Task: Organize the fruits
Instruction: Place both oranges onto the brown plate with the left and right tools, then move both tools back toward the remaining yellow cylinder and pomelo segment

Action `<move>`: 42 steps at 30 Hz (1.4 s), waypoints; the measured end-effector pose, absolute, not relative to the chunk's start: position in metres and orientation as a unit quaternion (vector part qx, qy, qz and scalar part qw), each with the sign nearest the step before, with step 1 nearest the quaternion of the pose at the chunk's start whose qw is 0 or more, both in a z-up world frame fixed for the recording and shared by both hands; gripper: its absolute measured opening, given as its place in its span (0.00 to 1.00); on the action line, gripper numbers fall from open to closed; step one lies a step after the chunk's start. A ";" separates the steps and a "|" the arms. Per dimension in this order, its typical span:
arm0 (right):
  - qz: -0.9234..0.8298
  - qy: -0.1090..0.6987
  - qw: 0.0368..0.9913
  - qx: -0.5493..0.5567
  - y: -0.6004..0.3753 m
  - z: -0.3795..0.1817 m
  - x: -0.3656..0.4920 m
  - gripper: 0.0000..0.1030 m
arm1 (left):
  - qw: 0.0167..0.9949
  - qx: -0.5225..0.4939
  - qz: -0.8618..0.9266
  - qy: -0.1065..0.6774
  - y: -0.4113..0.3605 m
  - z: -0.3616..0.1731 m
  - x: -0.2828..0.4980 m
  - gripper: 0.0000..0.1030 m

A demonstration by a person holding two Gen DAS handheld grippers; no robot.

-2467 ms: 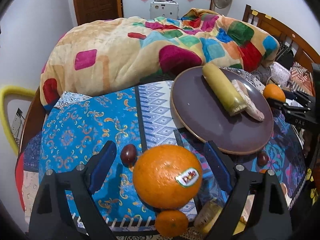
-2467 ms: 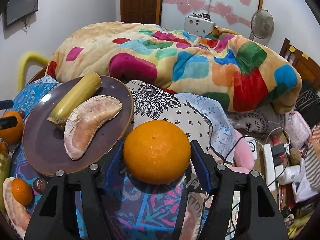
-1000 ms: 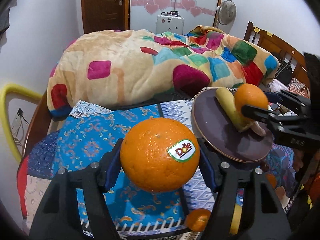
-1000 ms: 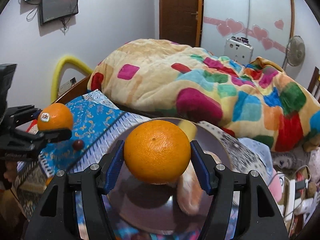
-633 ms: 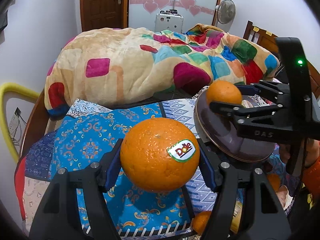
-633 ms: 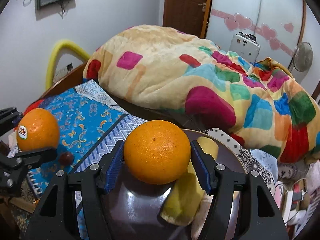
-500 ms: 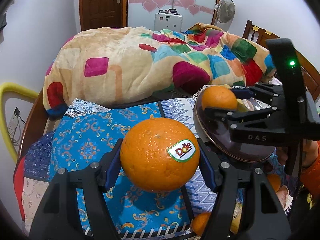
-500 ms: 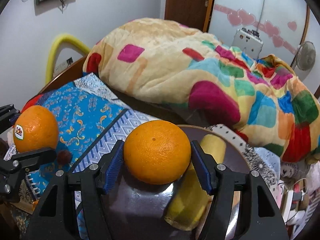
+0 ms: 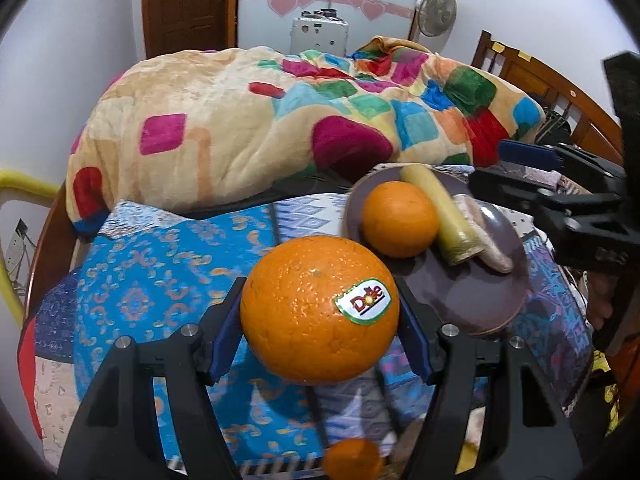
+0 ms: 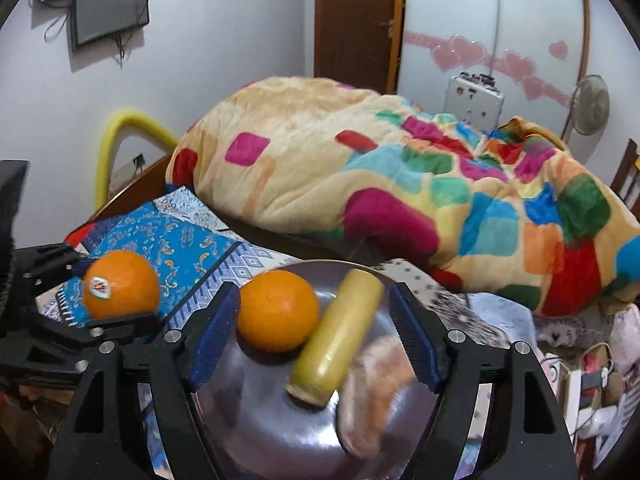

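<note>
In the left wrist view the stickered orange [image 9: 319, 309] hides the cloth behind it and the inner faces of the left tool [image 9: 320, 332]. A small orange [image 9: 352, 460] at the bottom edge is blurred and partly cut off. The right tool [image 9: 560, 200] runs off the right edge, and the hand behind it shows only in part. In the right wrist view the pale wedge [image 10: 376, 392] on the plate [image 10: 256, 432] is smeared by motion, and the plate's near rim is hidden behind the tool's frame. The clutter at the far right is too small to identify.
</note>
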State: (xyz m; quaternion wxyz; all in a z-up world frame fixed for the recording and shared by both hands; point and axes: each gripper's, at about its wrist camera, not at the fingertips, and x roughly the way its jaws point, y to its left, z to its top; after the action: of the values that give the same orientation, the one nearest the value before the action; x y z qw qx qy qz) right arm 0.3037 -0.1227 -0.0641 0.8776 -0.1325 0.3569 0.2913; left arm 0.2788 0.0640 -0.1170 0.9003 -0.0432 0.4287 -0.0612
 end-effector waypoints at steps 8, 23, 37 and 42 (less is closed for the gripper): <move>0.262 0.326 0.895 -0.156 -0.166 -0.062 0.279 0.71 | 0.887 -0.027 -0.090 0.452 0.014 -0.120 0.293 0.66; 0.263 0.329 0.897 -0.135 -0.211 -0.075 0.261 0.72 | 0.899 -0.002 -0.068 0.433 -0.018 -0.106 0.300 0.91; 0.282 0.320 0.898 -0.104 -0.220 -0.063 0.200 0.72 | 0.903 -0.004 -0.059 0.425 -0.009 -0.089 0.215 0.91; 0.288 0.320 0.897 -0.096 -0.219 -0.068 0.174 0.73 | 0.898 -0.019 -0.060 0.435 -0.010 -0.101 0.183 0.91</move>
State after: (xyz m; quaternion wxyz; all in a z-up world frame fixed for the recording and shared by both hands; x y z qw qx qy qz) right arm 0.1743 -0.2192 -0.0682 0.8973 -0.0964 0.3200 0.2883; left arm 0.1832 -0.0102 -0.1014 0.8980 -0.0193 0.4354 -0.0600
